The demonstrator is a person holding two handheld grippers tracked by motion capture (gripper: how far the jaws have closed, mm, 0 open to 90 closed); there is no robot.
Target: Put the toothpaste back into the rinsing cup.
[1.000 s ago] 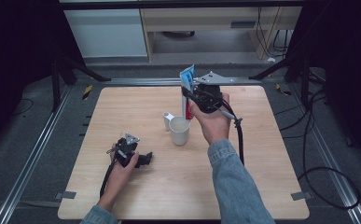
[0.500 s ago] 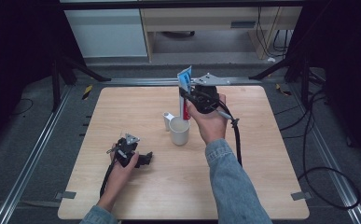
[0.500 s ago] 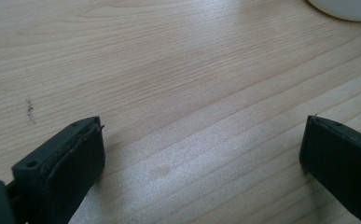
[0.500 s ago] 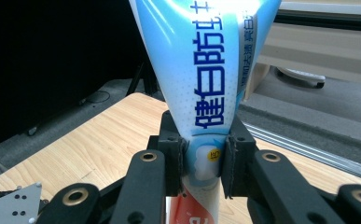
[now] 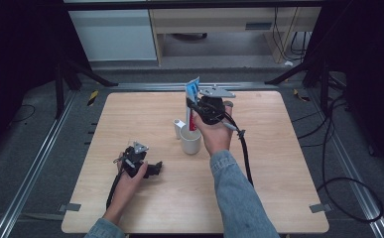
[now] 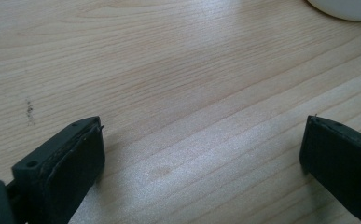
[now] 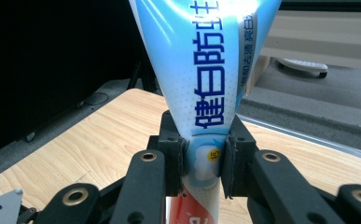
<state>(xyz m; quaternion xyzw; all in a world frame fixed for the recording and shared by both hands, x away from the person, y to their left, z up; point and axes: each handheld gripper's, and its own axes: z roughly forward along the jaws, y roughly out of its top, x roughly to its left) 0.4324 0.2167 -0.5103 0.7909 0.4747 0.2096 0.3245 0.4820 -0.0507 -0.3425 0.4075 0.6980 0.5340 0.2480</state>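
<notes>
Step in hand: toothpaste tube (image 5: 192,101) is held upright above the white mug (image 5: 190,141), red cap end pointing down; it looks as if it is meant to be stood inside the mug.
Doing it well: keep the tube vertical and centred over the mug's opening, lower it slowly so the cap end clears the rim, and loosen the grip only once the bottom rests inside, or the mug may tip.
Right hand-held gripper (image 7: 201,161): closed narrow on the tube, one jaw pressing each side of its lower body, just above the red part; the wide crimped end fans out above the jaws.
Left hand-held gripper (image 6: 201,158): jaws spread wide with nothing between them, held low over bare wood at the near left of the worktop (image 5: 288,188), well apart from the mug.
Small white object (image 5: 178,128): stands just beside the mug on its far left; too small to tell what it is.
Tube position: in the air near the middle of the worktop, not touching the mug.
</notes>
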